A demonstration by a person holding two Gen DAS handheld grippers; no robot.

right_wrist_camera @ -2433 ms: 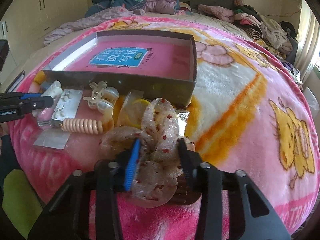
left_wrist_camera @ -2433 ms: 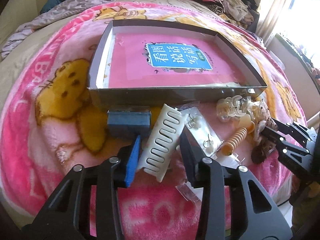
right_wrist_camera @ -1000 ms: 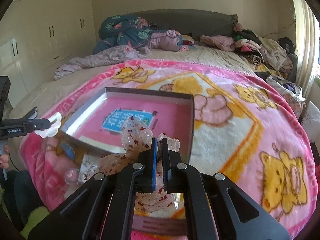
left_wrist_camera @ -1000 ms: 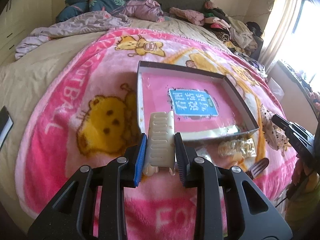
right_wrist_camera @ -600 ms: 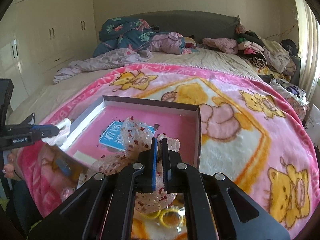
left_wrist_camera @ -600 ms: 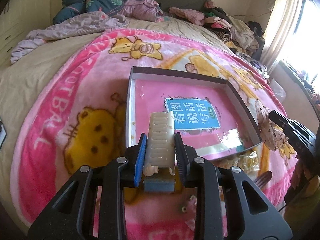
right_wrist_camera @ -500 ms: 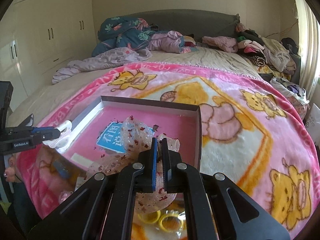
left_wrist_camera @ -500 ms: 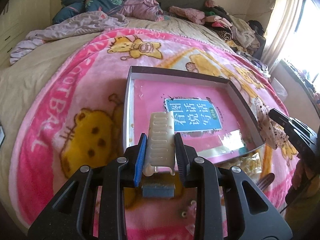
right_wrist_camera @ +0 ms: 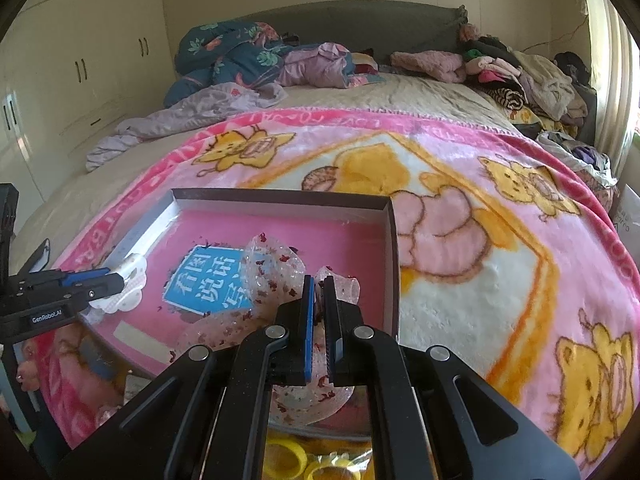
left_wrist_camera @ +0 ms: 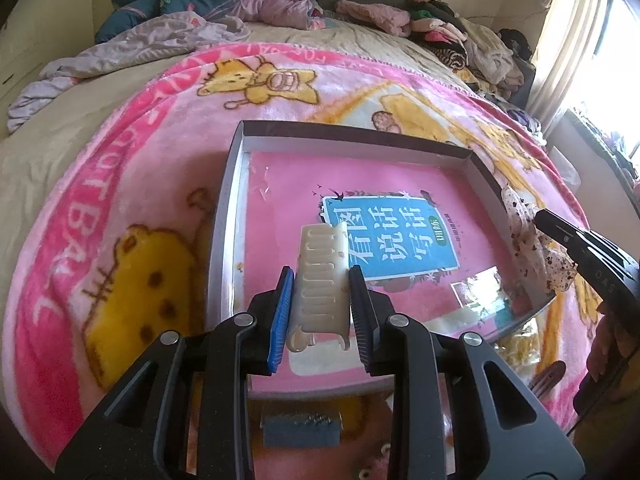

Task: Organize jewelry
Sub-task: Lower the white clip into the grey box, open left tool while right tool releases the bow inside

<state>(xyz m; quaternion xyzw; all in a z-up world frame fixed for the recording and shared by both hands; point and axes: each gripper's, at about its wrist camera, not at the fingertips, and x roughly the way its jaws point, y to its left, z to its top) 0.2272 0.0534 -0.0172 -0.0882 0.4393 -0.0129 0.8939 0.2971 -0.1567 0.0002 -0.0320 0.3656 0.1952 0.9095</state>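
A shallow grey box (left_wrist_camera: 224, 216) with a pink bottom and a blue label lies on the pink blanket; it also shows in the right wrist view (right_wrist_camera: 394, 240). My left gripper (left_wrist_camera: 320, 276) is shut on a cream hair clip (left_wrist_camera: 320, 280) and holds it over the box's near left part. My right gripper (right_wrist_camera: 316, 284) is shut on a sheer spotted bow (right_wrist_camera: 268, 268) and holds it over the box's near right part. The bow also shows at the right of the left wrist view (left_wrist_camera: 528, 240). The clip shows at the left of the right wrist view (right_wrist_camera: 124, 284).
A blue block (left_wrist_camera: 302, 428) and a dark fork-like clip (left_wrist_camera: 548, 376) lie on the blanket in front of the box. Yellow rings in a clear bag (right_wrist_camera: 288, 460) lie under my right gripper. Clothes (right_wrist_camera: 248, 56) are piled at the head of the bed.
Both grippers closed on their items, lifted them off the blanket and carried them forward over the box. In the last half second both moved a little further in over it.
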